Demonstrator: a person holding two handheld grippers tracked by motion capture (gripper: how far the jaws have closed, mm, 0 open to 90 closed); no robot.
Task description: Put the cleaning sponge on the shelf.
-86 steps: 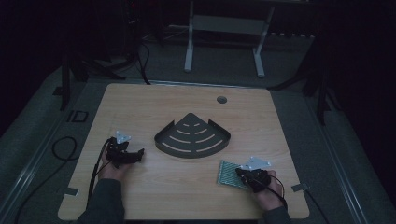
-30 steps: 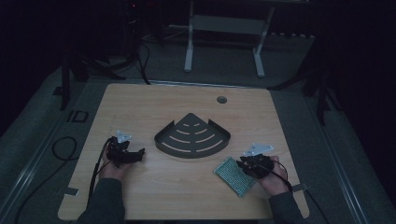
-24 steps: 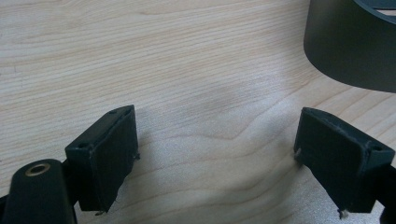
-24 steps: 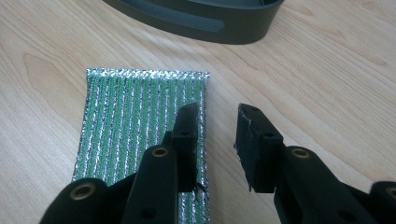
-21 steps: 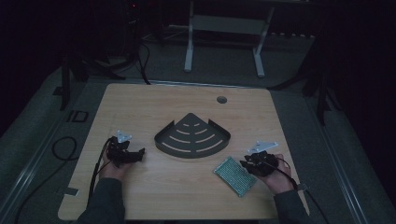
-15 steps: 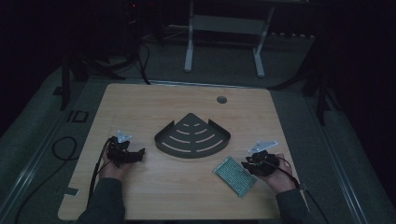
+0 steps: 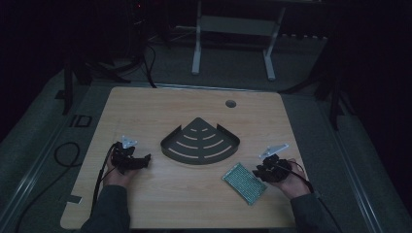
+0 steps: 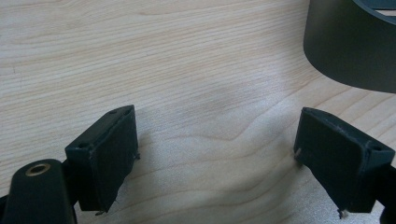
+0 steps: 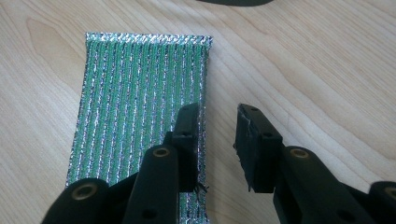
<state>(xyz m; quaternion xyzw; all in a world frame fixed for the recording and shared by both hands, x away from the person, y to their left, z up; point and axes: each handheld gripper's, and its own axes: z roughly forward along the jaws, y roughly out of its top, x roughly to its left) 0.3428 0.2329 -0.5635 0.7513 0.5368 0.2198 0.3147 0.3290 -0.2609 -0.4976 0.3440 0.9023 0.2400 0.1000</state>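
A green glittery scouring pad (image 7: 244, 182) lies flat and slanted on the wooden table (image 7: 160, 111), at the front right. My right gripper (image 7: 258, 173) sits at the pad's right end. In the right gripper view its jaws (image 9: 218, 112) stand a little apart, the left one over the pad's (image 9: 140, 93) right edge, bare wood in the gap. A black quarter-round slotted tray (image 7: 200, 143) sits mid-table. My left gripper (image 7: 144, 160) rests at the front left, wide open (image 8: 215, 116) with nothing between the jaws, the tray's wall (image 8: 350, 42) just ahead to its right.
A round cable hole (image 7: 231, 103) is in the table's far side. Behind the table stands a light metal frame (image 7: 233, 29). Cables (image 7: 65, 155) lie on the grey floor at the left. The room around is dark.
The pad has turned from square-on to slanted and slid slightly forward. My right gripper has drawn back to the right, off most of the pad. The left gripper has not moved.
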